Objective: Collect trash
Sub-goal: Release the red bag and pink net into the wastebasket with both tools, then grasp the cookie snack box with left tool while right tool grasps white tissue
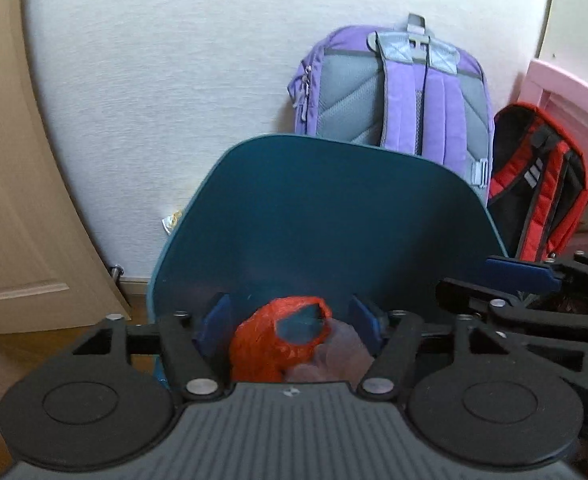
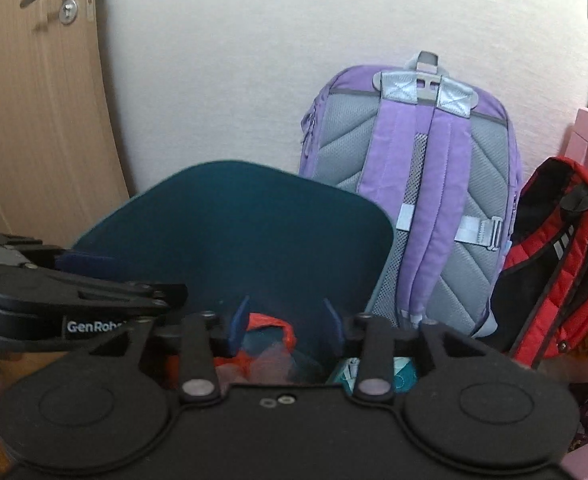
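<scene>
A teal trash bin with its lid [image 1: 326, 216] raised stands against the white wall; the lid shows too in the right wrist view [image 2: 233, 232]. An orange plastic bag [image 1: 277, 340] with pale crumpled plastic beside it lies in the bin, also seen in the right wrist view [image 2: 269, 336]. My left gripper [image 1: 289, 320] is open, its blue pads on either side of the orange bag without closing on it. My right gripper [image 2: 285, 320] is open just above the bin opening; it also shows at the right of the left wrist view [image 1: 534, 280].
A purple and grey backpack [image 1: 398, 92] leans on the wall behind the bin, with a red and black backpack [image 1: 542, 184] to its right. Pink furniture [image 1: 566, 92] is at far right. A wooden door [image 2: 33, 100] is at left. A small wrapper [image 1: 171, 220] lies by the wall.
</scene>
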Demonstrator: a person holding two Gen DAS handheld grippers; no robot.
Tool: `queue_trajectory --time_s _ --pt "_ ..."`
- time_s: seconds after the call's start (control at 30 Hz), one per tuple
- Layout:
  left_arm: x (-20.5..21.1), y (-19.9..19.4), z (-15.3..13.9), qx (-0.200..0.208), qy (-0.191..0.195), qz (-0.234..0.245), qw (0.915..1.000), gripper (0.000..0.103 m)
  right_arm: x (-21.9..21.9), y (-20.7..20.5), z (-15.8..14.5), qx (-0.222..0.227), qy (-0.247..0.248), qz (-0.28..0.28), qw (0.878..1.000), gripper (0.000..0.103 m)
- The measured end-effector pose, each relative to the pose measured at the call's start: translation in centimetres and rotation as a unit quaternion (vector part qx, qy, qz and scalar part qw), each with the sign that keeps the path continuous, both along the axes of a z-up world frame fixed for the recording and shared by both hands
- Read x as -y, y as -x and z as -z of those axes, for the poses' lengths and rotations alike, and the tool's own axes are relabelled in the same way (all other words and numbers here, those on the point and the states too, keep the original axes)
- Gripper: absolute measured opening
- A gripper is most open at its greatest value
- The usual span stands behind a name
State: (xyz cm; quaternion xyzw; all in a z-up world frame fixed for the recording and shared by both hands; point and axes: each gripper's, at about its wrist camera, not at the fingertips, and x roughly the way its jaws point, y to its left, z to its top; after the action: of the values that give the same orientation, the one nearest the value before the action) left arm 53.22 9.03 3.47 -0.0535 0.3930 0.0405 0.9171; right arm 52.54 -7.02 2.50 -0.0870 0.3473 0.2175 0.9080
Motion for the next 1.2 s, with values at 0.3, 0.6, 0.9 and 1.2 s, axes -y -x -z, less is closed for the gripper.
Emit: queue_trajectory --time_s 0.3,0.6,0.9,1.2 --pt "0.2 4.0 -2.8 0.026 0.005 -0.001 0.9997 0.08 1.2 3.8 -2.6 0.02 -0.004 -0.008 1.0 0.049" --pt "0.8 9.6 -5.0 0.045 0.005 0.011 0.9989 0.081 2.4 8.7 -4.4 0.027 -0.007 -0.02 0.999 0.056" --pt "0.5 15.4 -5.2 0.053 0.008 0.017 0.9984 0.081 4.1 13.5 -4.8 0.029 -0.022 -0.029 0.999 0.07" --pt "-0.4 19.9 -3.4 0.056 0.018 0.029 0.9978 0.084 5.8 17.5 -2.7 0.017 -0.034 -0.039 0.999 0.085"
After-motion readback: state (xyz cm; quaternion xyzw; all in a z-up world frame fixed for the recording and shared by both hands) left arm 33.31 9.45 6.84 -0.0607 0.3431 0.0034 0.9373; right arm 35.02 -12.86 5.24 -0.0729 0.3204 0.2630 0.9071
